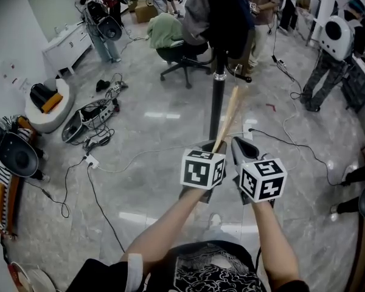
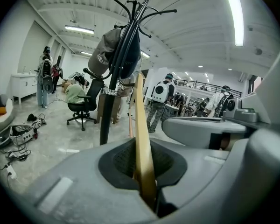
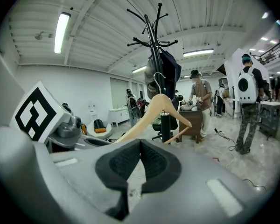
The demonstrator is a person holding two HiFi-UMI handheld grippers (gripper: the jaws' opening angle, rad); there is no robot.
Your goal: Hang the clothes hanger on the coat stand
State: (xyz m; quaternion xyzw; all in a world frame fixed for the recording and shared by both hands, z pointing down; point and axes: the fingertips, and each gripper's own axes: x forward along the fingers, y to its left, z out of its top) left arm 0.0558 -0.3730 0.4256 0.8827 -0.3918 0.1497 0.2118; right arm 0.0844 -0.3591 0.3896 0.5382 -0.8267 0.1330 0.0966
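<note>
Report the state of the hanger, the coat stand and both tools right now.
Left tool: shut on one end of the light wooden clothes hanger.
Right tool: shut, empty.
Clothes hanger: held up, not yet hung.
Tall black coat stand: upright, grey cap and dark garment hanging on it.

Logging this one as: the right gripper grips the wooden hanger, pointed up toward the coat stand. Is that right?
No. The left gripper grips the wooden hanger, pointed up toward the coat stand; the left gripper view shows the wood pinched between its jaws. The right gripper holds nothing.
</note>
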